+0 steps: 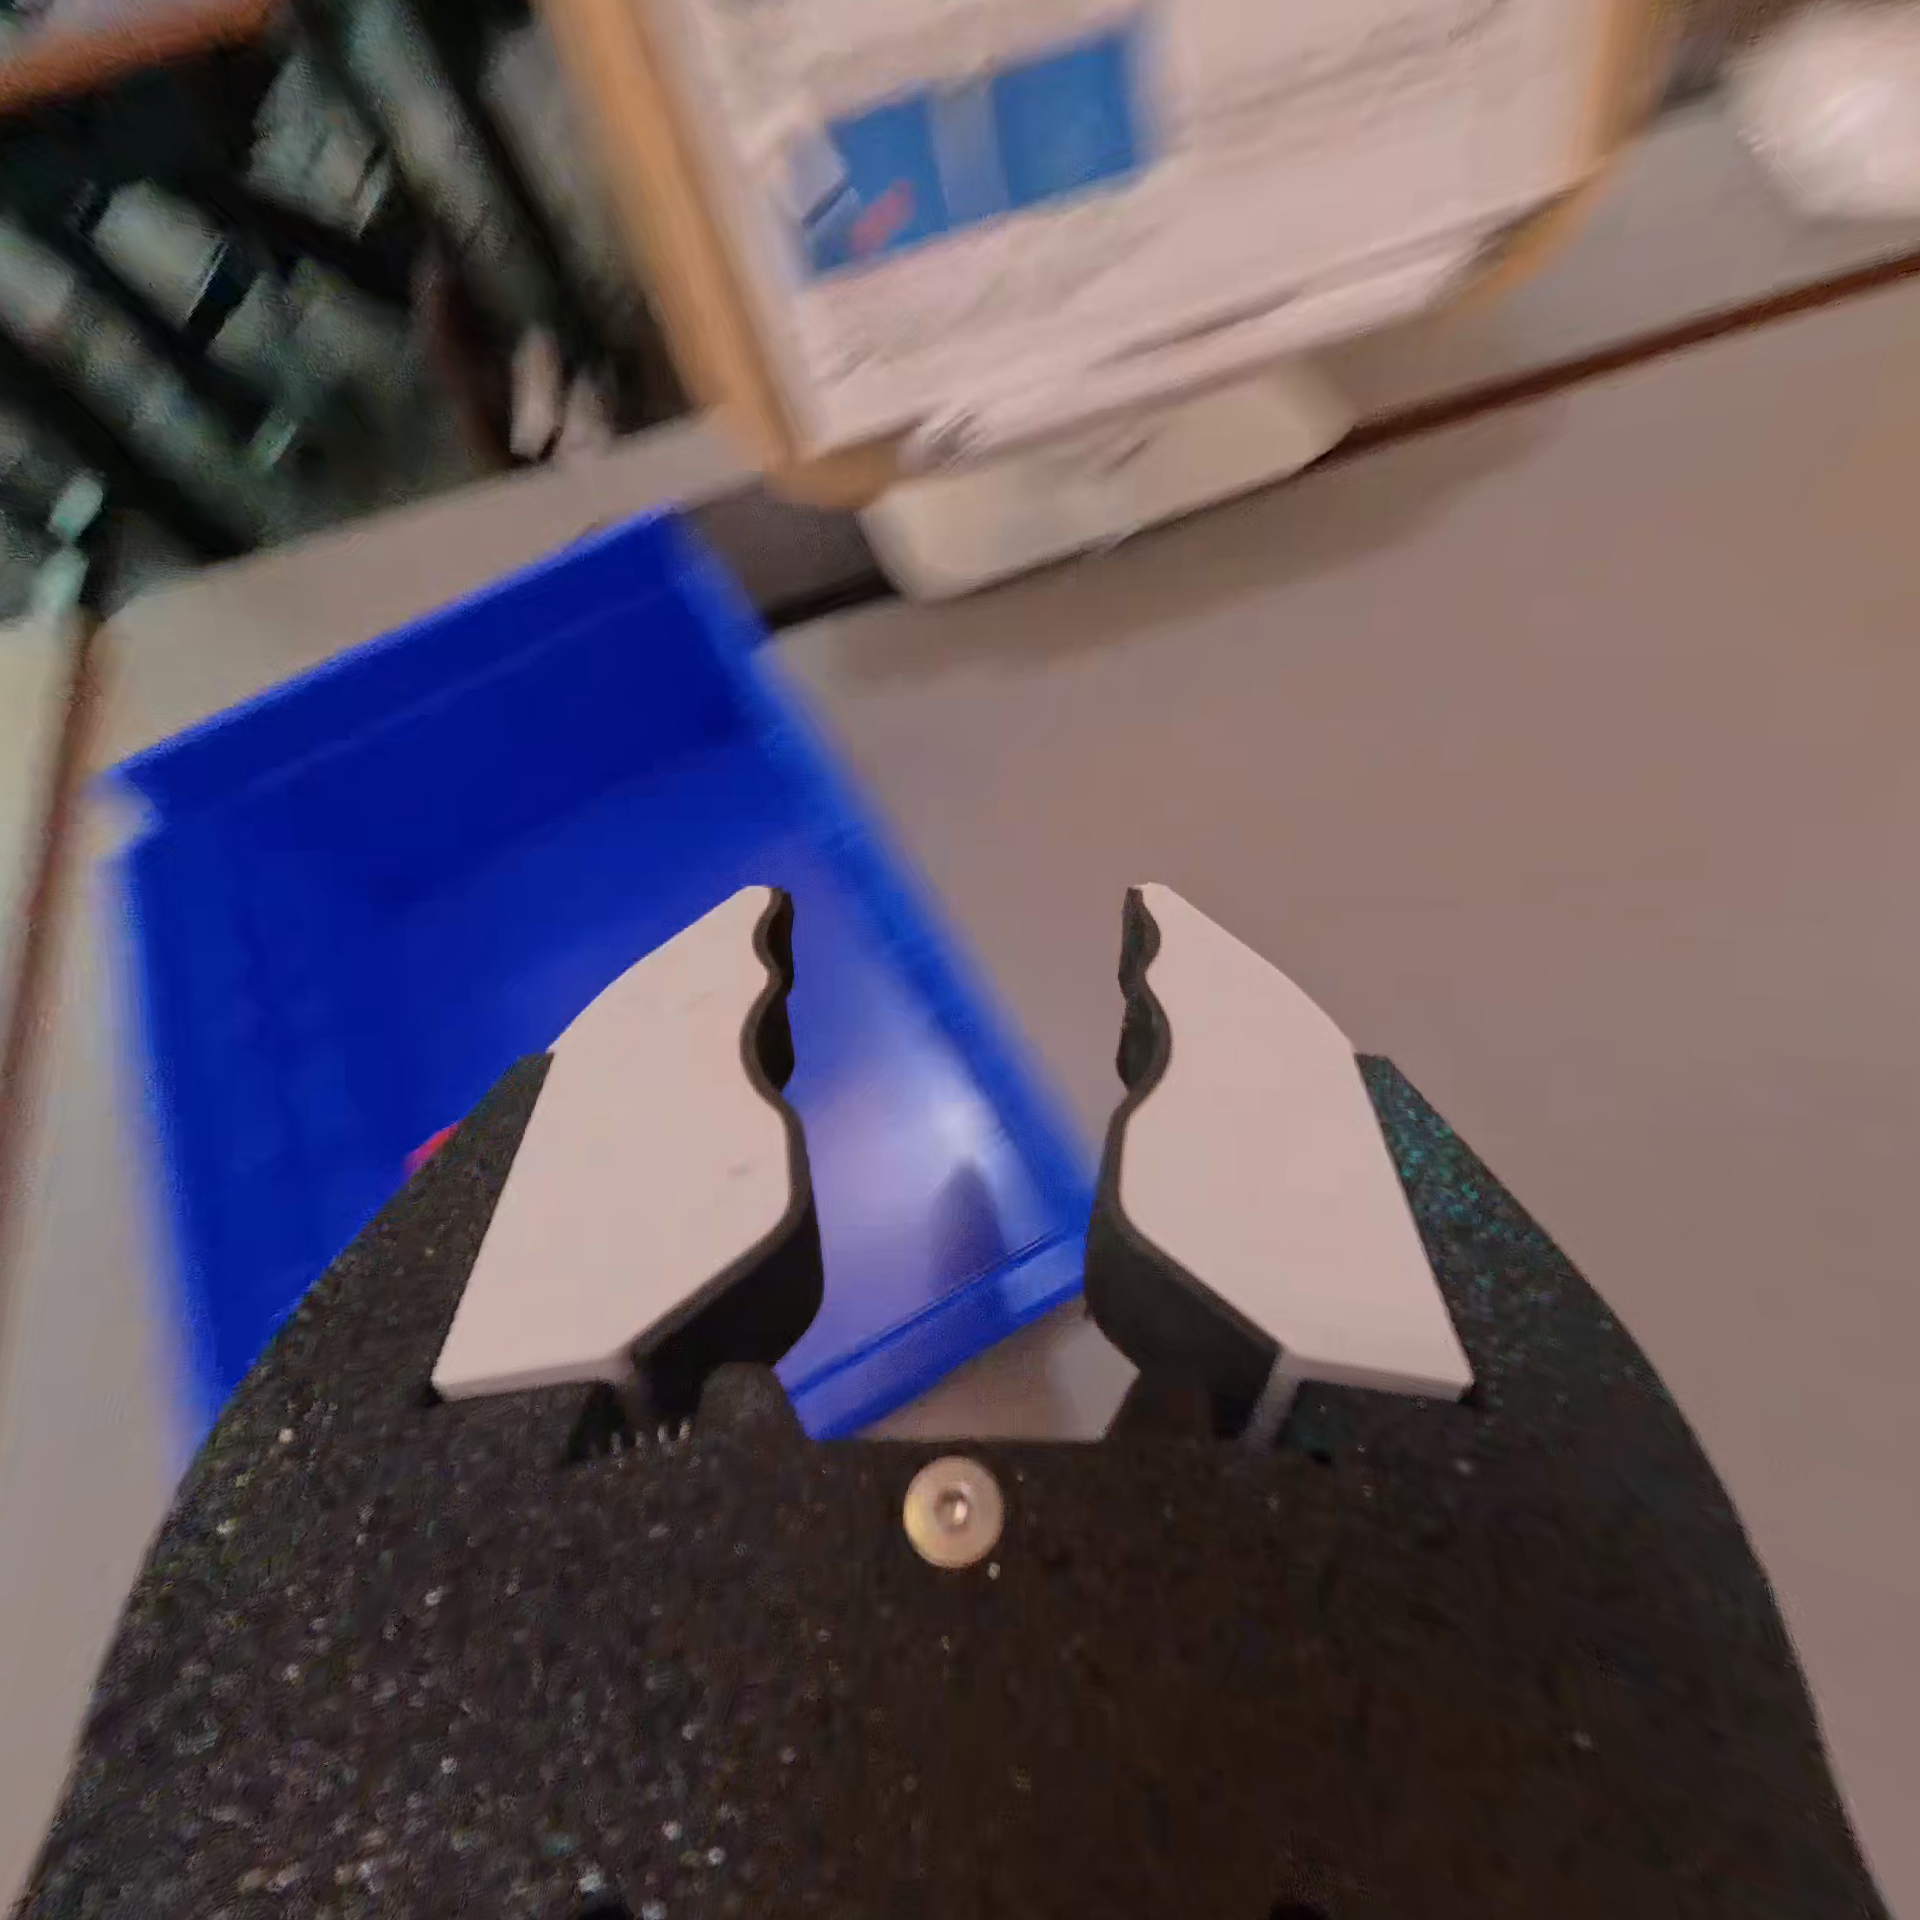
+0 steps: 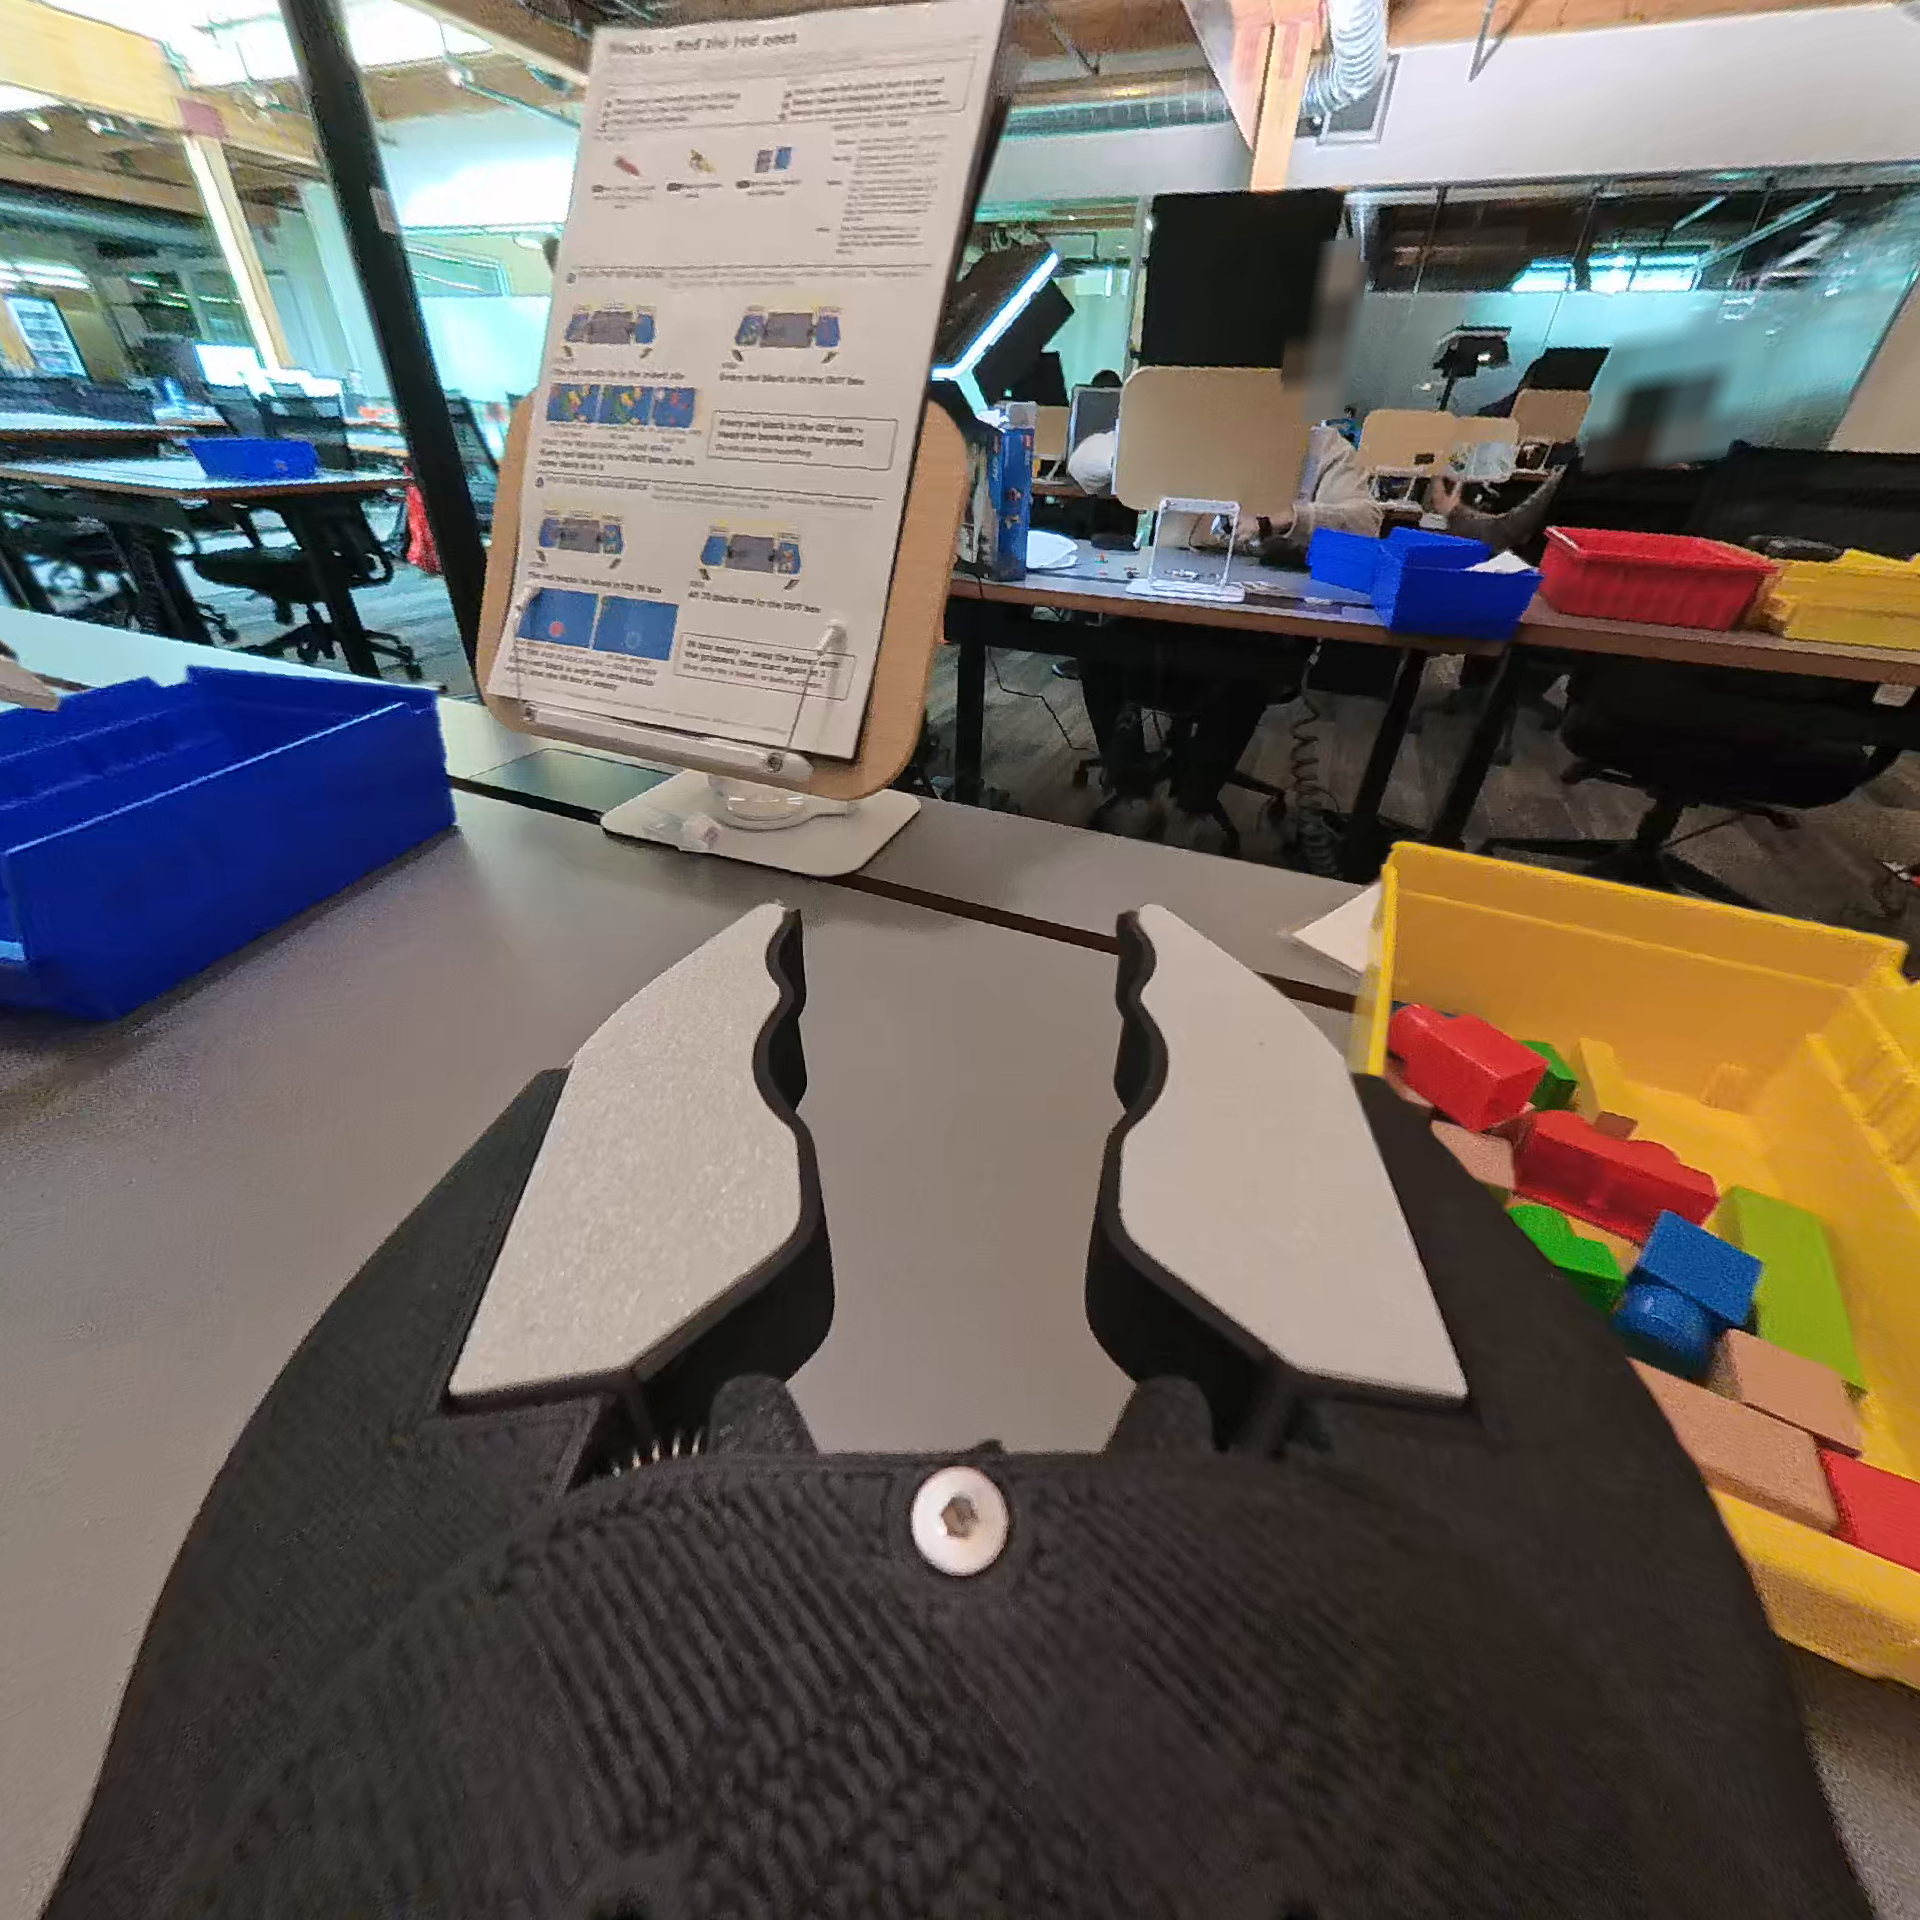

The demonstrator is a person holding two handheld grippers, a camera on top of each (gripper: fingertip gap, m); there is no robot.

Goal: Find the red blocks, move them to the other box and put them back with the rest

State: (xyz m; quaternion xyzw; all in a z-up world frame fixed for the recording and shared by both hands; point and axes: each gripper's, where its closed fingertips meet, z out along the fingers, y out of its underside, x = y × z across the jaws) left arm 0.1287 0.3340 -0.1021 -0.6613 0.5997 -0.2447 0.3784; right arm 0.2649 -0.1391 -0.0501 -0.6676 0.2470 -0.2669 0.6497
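In the right wrist view, a yellow box point(image 2: 1621, 966) is sitting at the right edge of the frame on the grey worktop point(image 2: 312, 1195), and it is holding a loose heap of wooden blocks. Two red blocks point(image 2: 1470, 1065) are lying near its upper left corner, one behind the other, with a third red one showing at the lower right edge. Green blocks point(image 2: 1792, 1283), blue blocks point(image 2: 1699, 1273) and plain tan blocks point(image 2: 1745, 1444) are filling the space around them. A blue box point(image 2: 239, 821) is standing at the left edge of the same frame, well apart from the yellow one; its inside is not visible from this low angle. Between the two, at the upper middle, a printed sheet on a stand point(image 2: 727, 416) is facing the camera. The right gripper point(image 2: 961, 997) is hovering over bare worktop in the lower middle, its jaws spread apart with nothing between them. The left wrist view is heavily blurred: the blue box point(image 1: 416, 883) is filling the left middle of the frame, and a small patch of red point(image 1: 434, 1148) is peeking out inside it beside the gripper body, too smeared to identify. The left gripper point(image 1: 956, 997) is hanging above that box's right wall, jaws likewise apart and holding nothing.
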